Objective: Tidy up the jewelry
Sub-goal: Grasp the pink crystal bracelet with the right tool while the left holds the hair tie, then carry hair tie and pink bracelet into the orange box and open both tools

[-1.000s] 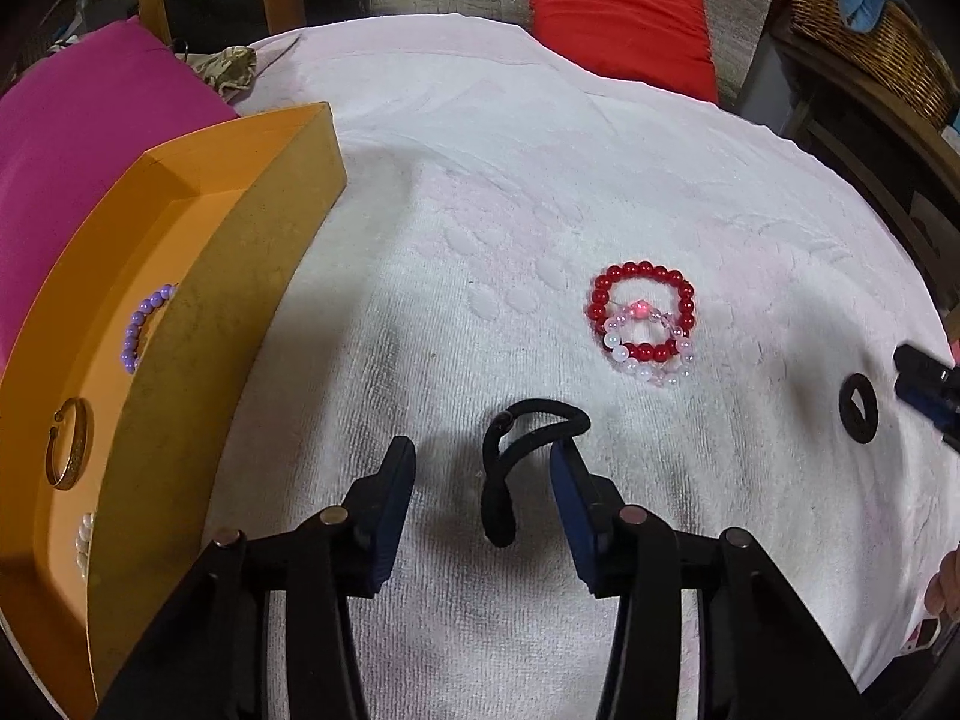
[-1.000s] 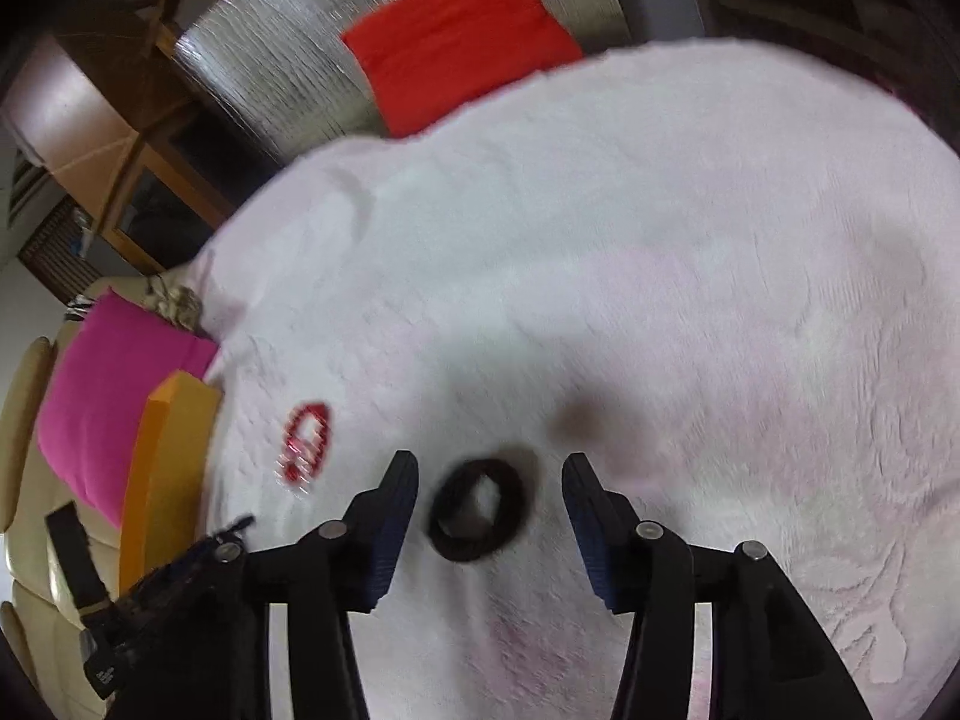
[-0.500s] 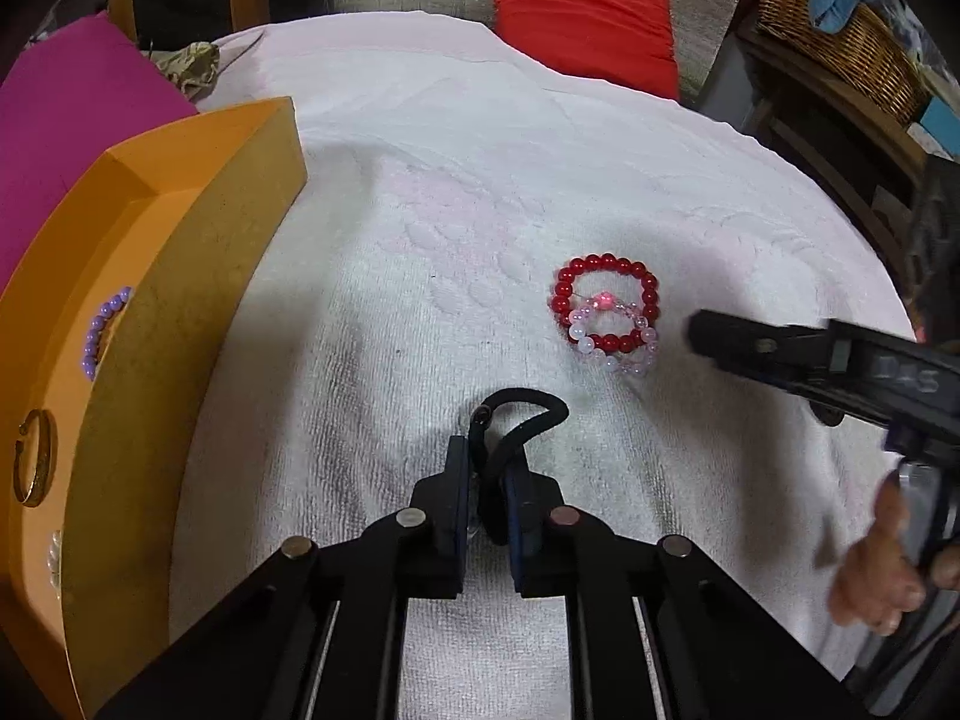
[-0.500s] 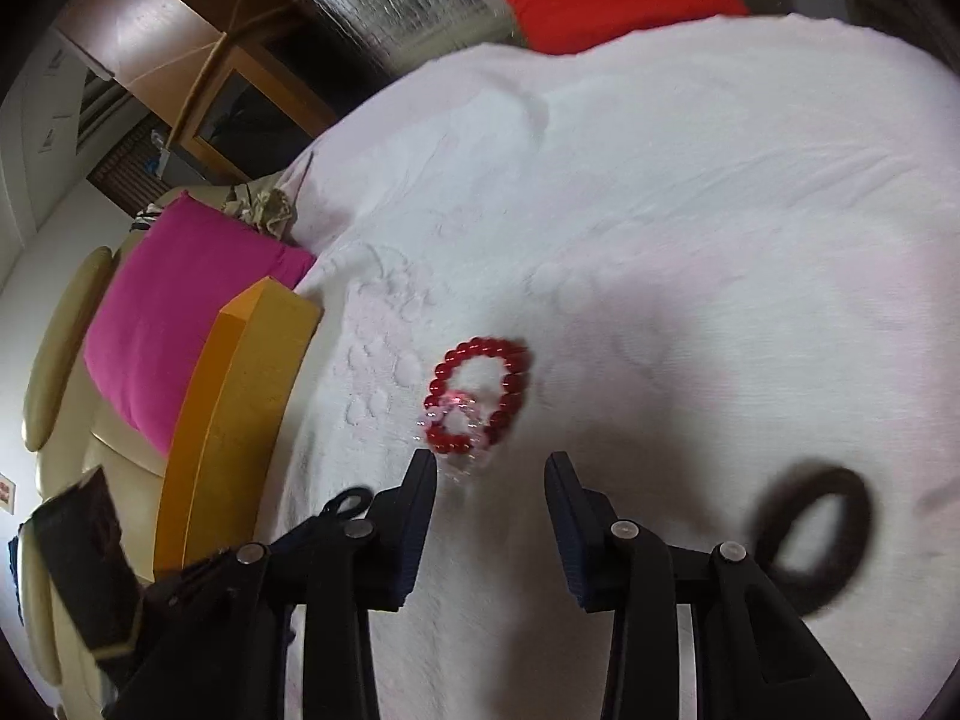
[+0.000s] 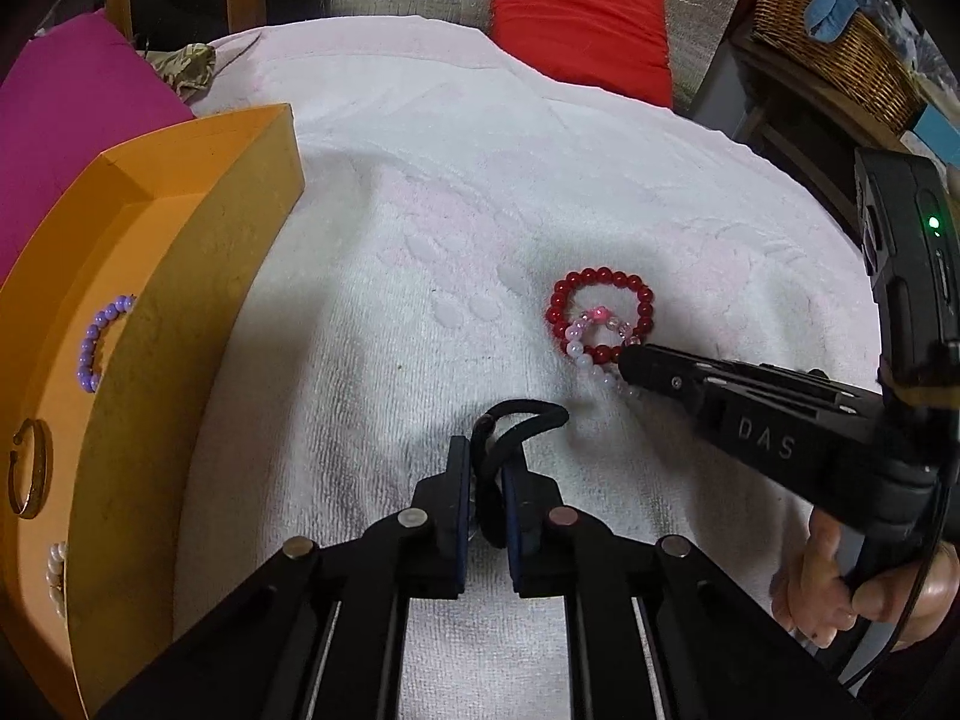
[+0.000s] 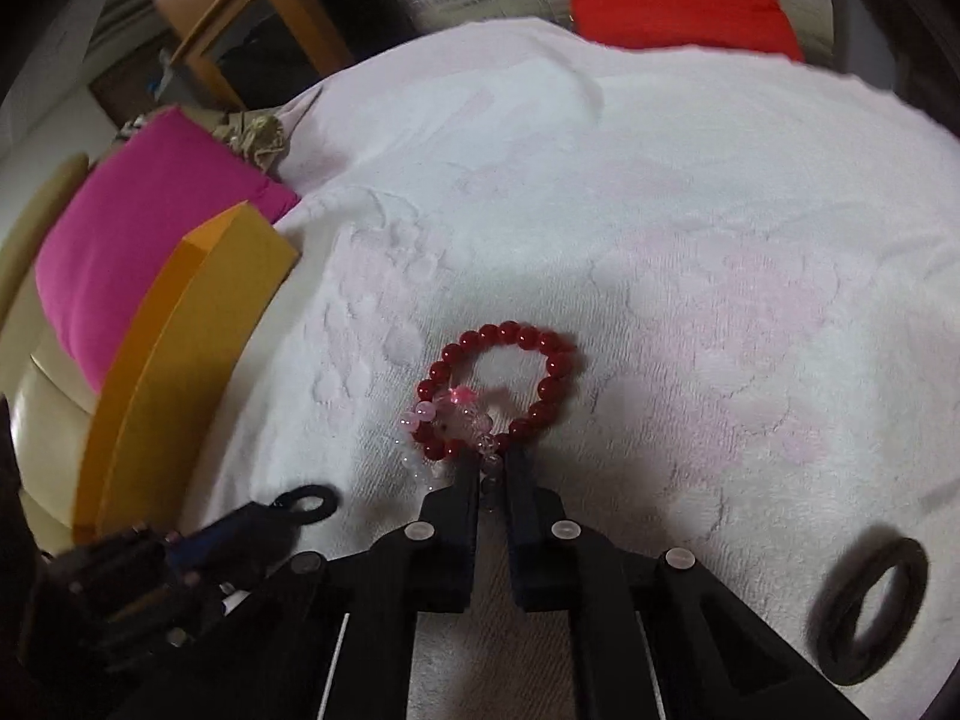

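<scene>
"DAS" printed on your right gripper (image 6: pixel 492 477), reaching in low from the towel's (image 5: pixel 540 192) right edge — pinching the pink-and-white bracelet (image 5: pixel 591 354) mid-towel, your left gripper (image 5: pixel 486 480) clamped on the black hair tie (image 5: pixel 516 420) near the orange box (image 5: pixel 180 276).

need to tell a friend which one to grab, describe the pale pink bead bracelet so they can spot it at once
Start at the white towel and find the red bead bracelet near its middle. The pale pink bracelet overlaps its near edge, at the right gripper, whose jaws pinch it. Its beads are smaller and translucent.

Home living room: cushions (image 5: pixel 579 24), wicker basket (image 5: pixel 840 54).
</scene>
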A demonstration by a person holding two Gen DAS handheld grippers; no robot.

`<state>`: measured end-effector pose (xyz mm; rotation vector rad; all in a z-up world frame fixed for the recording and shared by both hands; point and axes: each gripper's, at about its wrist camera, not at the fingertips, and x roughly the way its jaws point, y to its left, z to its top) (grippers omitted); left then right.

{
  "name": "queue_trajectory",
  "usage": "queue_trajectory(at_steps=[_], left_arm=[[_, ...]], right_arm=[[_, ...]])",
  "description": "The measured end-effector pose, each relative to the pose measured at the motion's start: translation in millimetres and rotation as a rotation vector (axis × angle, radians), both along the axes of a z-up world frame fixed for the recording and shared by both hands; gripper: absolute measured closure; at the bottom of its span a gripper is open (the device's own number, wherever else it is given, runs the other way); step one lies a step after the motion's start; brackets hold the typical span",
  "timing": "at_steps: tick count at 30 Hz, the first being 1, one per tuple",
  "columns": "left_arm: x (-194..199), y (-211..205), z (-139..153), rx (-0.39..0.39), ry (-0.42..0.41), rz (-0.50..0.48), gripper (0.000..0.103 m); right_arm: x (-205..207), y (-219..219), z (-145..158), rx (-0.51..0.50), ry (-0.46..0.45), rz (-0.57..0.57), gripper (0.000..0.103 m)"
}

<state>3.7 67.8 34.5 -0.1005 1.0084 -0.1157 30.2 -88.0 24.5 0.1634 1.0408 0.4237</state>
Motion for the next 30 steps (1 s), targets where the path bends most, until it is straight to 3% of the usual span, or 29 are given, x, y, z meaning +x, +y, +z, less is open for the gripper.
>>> queue_trajectory(at_steps=[11,24,30], left_arm=[[-6,-3,11,0.014,-0.046,0.012,0.093],[-31,-24,32,0.008,-0.110,-0.029,0.093],[-38,-26,42,0.084,-0.160,0.021,0.093]], right_arm=[[-12,-43,26,0.126,-0.025,-0.056,0.094],[-35,-70,40,0.192,-0.049,-0.072,0.094],[-47,-87,51,0.209,-0.082,-0.079,0.094]])
